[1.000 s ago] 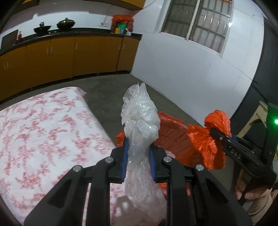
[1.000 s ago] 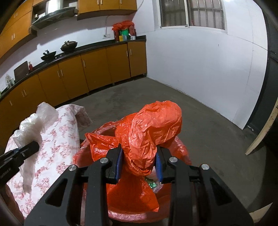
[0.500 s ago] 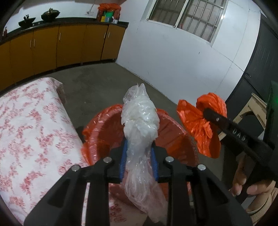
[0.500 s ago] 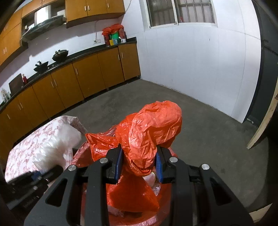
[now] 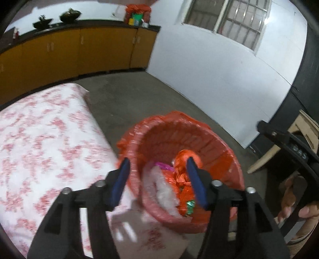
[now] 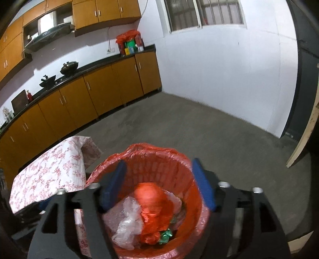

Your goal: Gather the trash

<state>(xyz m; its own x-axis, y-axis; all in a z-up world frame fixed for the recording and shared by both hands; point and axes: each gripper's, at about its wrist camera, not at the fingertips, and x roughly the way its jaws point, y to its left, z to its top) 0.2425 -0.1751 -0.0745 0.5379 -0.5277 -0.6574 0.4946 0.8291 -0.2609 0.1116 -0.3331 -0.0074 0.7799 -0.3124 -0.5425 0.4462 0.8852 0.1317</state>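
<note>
- Trash is seen inside the orange basket (image 6: 191, 175), which is taken as the landmark here: a clear plastic bag (image 6: 127, 221) lies toward its left side, and a crumpled orange bag (image 6: 153, 203) rests just beside and partly over it.
- A small green wrapper (image 6: 165, 236) is seen low in the basket, touching the orange bag; a pink scrap (image 5: 165, 166) shows behind the pile in the left wrist view.
- The basket is lined with an orange plastic liner (image 5: 179, 117) folded over its rim.
- The left gripper (image 5: 157, 182) is held above the basket with its blue pads spread wide apart and nothing between them.
- The right gripper (image 6: 158, 184) is likewise held over the basket, jaws parted and nothing gripped.
- A table with a red-flowered cloth (image 5: 43, 143) stands just left of the basket, its corner close to the rim.
- A grey concrete floor (image 6: 199, 129) surrounds the basket.
- Orange-brown kitchen cabinets (image 6: 89, 97) under a dark counter run well beyond the basket, with a white wall (image 6: 219, 69) and barred window (image 6: 205, 14) further right.
</note>
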